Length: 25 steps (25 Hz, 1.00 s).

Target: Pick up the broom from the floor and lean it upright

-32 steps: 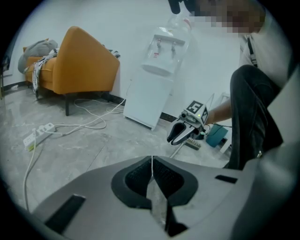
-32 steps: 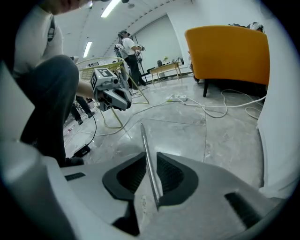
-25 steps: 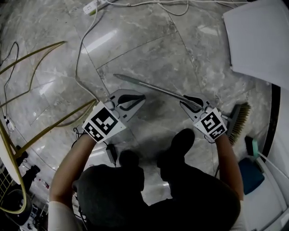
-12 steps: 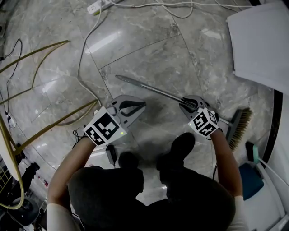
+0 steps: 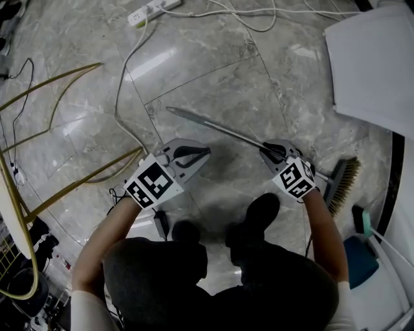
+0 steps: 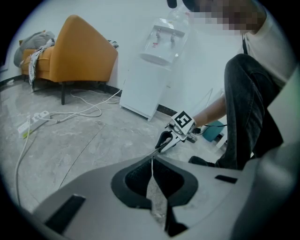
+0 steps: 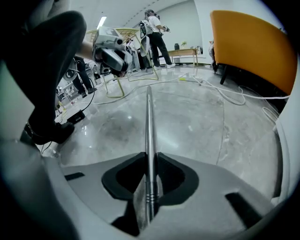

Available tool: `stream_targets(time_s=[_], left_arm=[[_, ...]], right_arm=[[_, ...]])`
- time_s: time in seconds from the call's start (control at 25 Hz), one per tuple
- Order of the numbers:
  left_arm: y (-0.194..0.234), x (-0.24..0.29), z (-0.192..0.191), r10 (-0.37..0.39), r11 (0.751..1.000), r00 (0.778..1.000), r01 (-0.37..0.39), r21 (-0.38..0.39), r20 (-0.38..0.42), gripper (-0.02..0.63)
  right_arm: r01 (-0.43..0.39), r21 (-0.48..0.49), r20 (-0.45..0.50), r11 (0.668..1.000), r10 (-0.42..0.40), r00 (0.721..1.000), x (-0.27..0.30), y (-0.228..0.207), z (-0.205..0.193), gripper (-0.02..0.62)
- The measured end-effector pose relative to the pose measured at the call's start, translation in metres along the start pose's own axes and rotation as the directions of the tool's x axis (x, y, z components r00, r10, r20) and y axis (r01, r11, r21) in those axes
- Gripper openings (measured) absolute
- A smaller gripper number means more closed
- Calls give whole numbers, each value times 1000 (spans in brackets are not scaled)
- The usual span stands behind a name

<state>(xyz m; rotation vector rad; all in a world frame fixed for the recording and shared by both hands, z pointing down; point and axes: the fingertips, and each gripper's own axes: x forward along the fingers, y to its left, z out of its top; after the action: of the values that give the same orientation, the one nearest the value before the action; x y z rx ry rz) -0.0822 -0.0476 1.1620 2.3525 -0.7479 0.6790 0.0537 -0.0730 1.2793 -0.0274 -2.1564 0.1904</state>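
Head view, broom (image 5: 226,130): lies flat on the grey marble floor (image 5: 259,71), metal handle (image 7: 149,122) running diagonally, brush head (image 5: 345,181) at lower right. Next out, right gripper (image 5: 268,149): clamps the handle on the half nearer the brush head; has just been closing, with the handle between the jaws and the pads against the metal in the right gripper view. Then left gripper (image 5: 206,150): sits apart from the handle on the person's side, jaws together with nothing between them. Further out: white power strip (image 5: 152,8) with trailing cables at top, gold wire frame (image 5: 65,187) at left.
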Motion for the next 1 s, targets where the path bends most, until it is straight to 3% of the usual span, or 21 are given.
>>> stream_targets(time_s=[0.52, 0.76, 1.0], left_arm=[[18, -19, 91, 29, 994, 995, -39, 99, 95, 11], [25, -28, 148, 29, 987, 985, -55, 152, 172, 11], [2, -30, 212, -23, 969, 982, -24, 248, 188, 11]], right_arm=[[127, 85, 101, 988, -135, 986, -90, -52, 50, 81], [223, 115, 131, 968, -237, 962, -150, -73, 64, 81], [305, 165, 151, 938, -330, 932, -215, -88, 72, 81]])
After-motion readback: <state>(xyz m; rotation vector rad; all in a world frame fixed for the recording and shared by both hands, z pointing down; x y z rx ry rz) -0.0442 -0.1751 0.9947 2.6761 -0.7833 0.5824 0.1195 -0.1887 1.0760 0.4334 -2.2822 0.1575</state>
